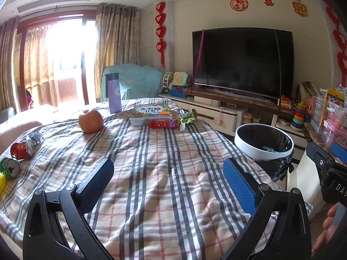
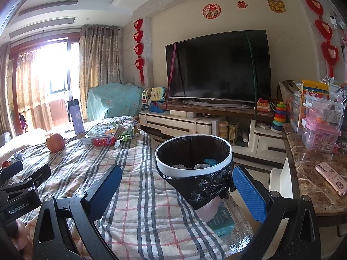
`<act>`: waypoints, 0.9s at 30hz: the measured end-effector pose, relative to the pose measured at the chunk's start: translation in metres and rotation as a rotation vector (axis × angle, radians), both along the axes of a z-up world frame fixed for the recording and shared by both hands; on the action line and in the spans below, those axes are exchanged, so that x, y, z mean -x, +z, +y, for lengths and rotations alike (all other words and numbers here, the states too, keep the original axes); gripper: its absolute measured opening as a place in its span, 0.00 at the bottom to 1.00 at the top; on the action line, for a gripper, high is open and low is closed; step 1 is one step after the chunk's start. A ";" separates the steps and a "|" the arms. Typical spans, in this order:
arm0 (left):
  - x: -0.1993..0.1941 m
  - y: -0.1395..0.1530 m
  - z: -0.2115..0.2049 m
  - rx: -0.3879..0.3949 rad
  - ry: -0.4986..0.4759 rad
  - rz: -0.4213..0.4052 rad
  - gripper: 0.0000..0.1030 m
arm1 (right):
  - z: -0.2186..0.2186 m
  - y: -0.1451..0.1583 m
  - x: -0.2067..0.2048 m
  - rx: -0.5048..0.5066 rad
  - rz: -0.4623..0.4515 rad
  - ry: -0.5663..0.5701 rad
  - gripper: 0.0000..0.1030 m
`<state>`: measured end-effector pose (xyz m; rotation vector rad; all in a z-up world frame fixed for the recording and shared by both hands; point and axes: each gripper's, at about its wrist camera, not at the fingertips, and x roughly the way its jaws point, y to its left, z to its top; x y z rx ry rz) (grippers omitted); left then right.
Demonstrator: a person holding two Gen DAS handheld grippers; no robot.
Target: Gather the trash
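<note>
While both the left gripper (image 1: pixel 168 182) and right gripper (image 2: pixel 176 190) gape wide and empty, the crushed red can (image 1: pixel 21 150) lies at ten o'clock on the blanket (image 1: pixel 151 162), probably light, dented and slippery, best pinched across its middle.

1. An apple (image 1: pixel 90 121) is set on the plaid cloth (image 1: pixel 151 173).
2. A purple bottle (image 1: pixel 114 93) is stood upright beside stacked books (image 1: pixel 151 113).
3. A television (image 2: pixel 219 67) is mounted behind.
</note>
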<state>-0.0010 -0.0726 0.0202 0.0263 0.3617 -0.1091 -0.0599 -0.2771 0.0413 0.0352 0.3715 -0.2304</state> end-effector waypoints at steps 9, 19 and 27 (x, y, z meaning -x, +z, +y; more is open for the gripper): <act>0.000 -0.001 0.000 0.000 0.000 0.000 1.00 | 0.000 0.000 0.000 -0.003 0.000 0.004 1.00; 0.000 0.000 0.000 0.002 0.000 0.001 1.00 | 0.001 0.000 -0.001 -0.004 0.001 0.007 1.00; 0.001 -0.001 0.000 0.003 0.000 -0.001 1.00 | 0.002 0.001 0.000 -0.005 0.000 0.009 1.00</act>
